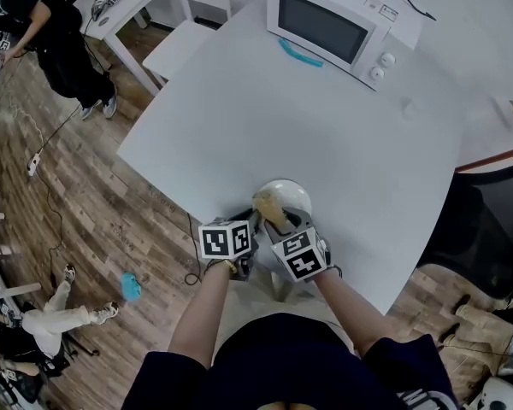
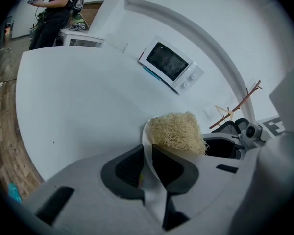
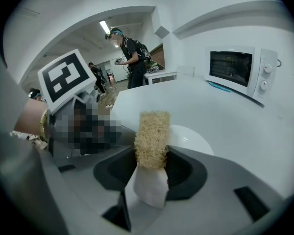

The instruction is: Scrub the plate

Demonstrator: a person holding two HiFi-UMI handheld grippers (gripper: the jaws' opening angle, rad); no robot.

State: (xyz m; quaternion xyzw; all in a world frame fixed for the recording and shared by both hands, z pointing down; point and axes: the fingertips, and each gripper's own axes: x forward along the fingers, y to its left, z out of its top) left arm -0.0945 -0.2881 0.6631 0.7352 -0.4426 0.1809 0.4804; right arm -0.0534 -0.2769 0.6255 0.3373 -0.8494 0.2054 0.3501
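Observation:
A white plate (image 1: 289, 191) sits near the front edge of the white table (image 1: 325, 135). My left gripper (image 1: 250, 231) is shut on the plate's near rim; in the left gripper view that thin white rim (image 2: 147, 148) runs between the jaws of the left gripper (image 2: 148, 169). My right gripper (image 1: 282, 225) is shut on a pale yellow fibrous sponge (image 1: 269, 205), which rests against the plate. The right gripper view shows the sponge (image 3: 151, 136) standing up between the jaws of the right gripper (image 3: 149, 168), with the plate (image 3: 188, 138) just behind it. The sponge (image 2: 176, 130) lies on the plate's face.
A white microwave (image 1: 329, 28) stands at the table's far side with a teal object (image 1: 299, 55) in front of it. A second white table (image 1: 124, 2) is at the back left, where a person in black (image 1: 64, 49) stands. Cables lie on the wooden floor (image 1: 60, 195).

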